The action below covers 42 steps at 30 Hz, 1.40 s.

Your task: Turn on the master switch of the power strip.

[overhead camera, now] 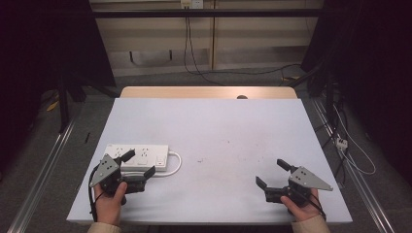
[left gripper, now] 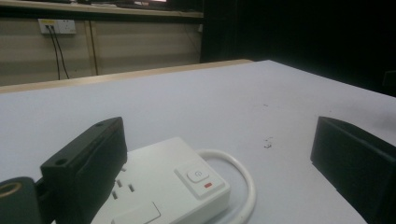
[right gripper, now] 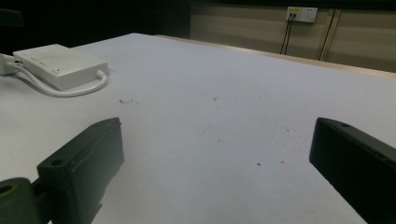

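A white power strip [overhead camera: 137, 156] lies at the table's left, with its white cable [overhead camera: 176, 164] looping off its right end. My left gripper [overhead camera: 139, 163] hovers open over the strip's near right part. In the left gripper view the strip [left gripper: 163, 186] with its switch and red light sits between the two black jaws. My right gripper [overhead camera: 273, 174] stands open near the front right of the table, nothing between its jaws. The right gripper view shows the strip [right gripper: 60, 65] far off to the left.
The pale table top [overhead camera: 218, 136] carries a few small dark specks near its middle. A wooden strip [overhead camera: 209, 92] runs along the far edge. Cables trail on the floor [overhead camera: 350, 150] to the right, and a wall socket [right gripper: 301, 14] sits on the back wall.
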Available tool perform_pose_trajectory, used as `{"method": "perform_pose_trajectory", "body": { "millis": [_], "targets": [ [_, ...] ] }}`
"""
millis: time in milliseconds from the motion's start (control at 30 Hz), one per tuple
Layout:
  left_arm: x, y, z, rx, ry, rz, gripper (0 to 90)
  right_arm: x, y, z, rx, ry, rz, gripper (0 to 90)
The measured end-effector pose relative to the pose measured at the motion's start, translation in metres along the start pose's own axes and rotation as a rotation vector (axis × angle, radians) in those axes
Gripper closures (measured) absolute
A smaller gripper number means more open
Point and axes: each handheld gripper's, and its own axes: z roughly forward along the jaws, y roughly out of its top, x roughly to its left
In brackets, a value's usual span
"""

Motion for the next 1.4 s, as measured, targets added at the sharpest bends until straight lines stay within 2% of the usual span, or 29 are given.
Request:
{"method": "perform_pose_trajectory", "body": {
  "millis": [600,767,900,967,1400],
  "targets": [
    [0.001,0.003,0.002,0.005,-0.014,-0.007,3.5,-0.001,0.001,0.0,-0.009,-0.002,-0.001,2.9],
    [0.0,0.003,0.004,0.004,-0.022,-0.02,3.5,0.0,0.001,0.001,-0.009,0.0,-0.002,2.9],
    [-0.001,0.005,0.007,0.01,-0.029,-0.024,4.3,0.0,0.001,0.0,-0.011,0.001,-0.002,2.9],
    [-0.002,0.006,0.008,0.013,-0.029,-0.013,4.5,0.0,0.001,0.0,-0.01,0.001,-0.002,3.0],
    [-0.002,0.01,0.02,0.023,-0.029,-0.025,6.0,0.0,0.002,0.0,-0.016,0.004,-0.002,3.0]
  ]
}}
